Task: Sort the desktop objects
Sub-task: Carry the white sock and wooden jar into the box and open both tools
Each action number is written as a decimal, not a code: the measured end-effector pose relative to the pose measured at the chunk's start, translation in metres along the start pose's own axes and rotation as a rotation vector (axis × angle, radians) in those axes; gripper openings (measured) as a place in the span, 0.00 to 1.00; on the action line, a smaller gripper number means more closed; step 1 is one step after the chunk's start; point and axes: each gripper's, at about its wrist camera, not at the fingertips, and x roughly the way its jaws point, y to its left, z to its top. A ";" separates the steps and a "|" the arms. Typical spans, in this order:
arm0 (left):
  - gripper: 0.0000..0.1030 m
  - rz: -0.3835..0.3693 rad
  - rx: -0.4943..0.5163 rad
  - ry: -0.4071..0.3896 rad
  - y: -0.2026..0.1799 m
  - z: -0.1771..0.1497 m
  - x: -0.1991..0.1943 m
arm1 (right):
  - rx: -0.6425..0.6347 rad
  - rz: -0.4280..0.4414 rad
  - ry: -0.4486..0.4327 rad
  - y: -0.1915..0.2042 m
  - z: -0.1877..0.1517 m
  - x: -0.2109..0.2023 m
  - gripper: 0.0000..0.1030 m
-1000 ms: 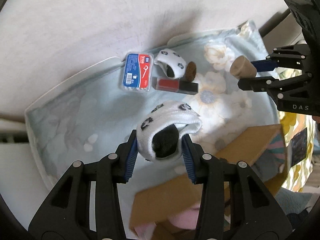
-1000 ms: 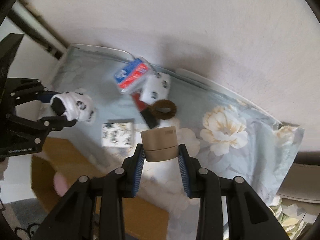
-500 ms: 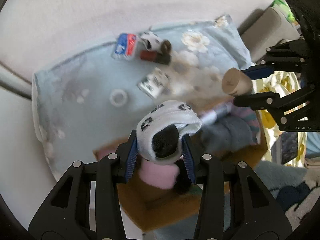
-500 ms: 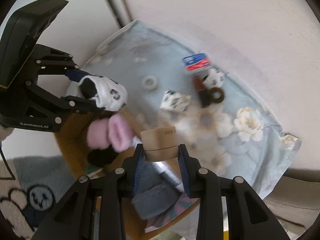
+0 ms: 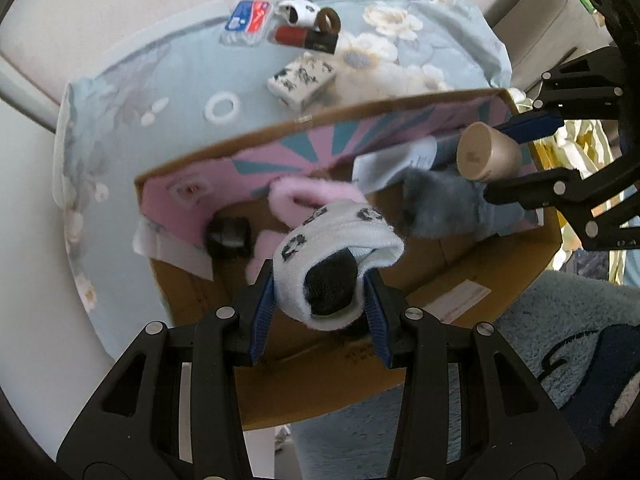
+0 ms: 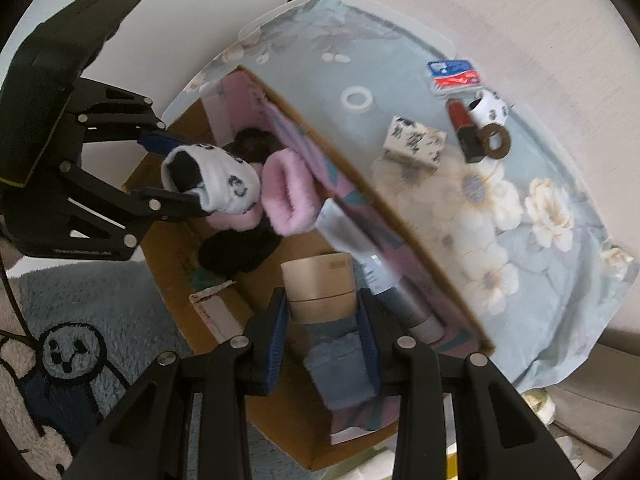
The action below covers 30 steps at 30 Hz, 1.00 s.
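Observation:
My left gripper (image 5: pixel 320 304) is shut on a rolled white sock with black prints (image 5: pixel 332 268) and holds it over the open cardboard box (image 5: pixel 472 264). It also shows in the right wrist view (image 6: pixel 216 178). My right gripper (image 6: pixel 322 308) is shut on a beige jar (image 6: pixel 320 288), also held over the box (image 6: pixel 168 264); the jar also shows in the left wrist view (image 5: pixel 486 156). Inside the box lie pink fluffy socks (image 6: pixel 288 196), a black item (image 6: pixel 236 254), a grey sock (image 5: pixel 444 208) and a tube (image 6: pixel 384 288).
On the floral cloth (image 5: pixel 120 92) beyond the box lie a blue-red packet (image 5: pixel 250 16), a second white sock (image 5: pixel 300 10), a brown ring (image 5: pixel 330 22), a red-black box (image 5: pixel 306 38), a patterned small box (image 5: pixel 302 78) and a white ring (image 5: pixel 221 106). A fluffy rug (image 6: pixel 80 352) lies beneath.
Both grippers pulled back from the table and came down over the cardboard box, each still holding its object. The table items now lie farther away.

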 end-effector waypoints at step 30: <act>1.00 0.122 0.048 0.102 -0.007 -0.006 0.021 | 0.022 0.017 0.099 0.010 -0.011 0.022 0.99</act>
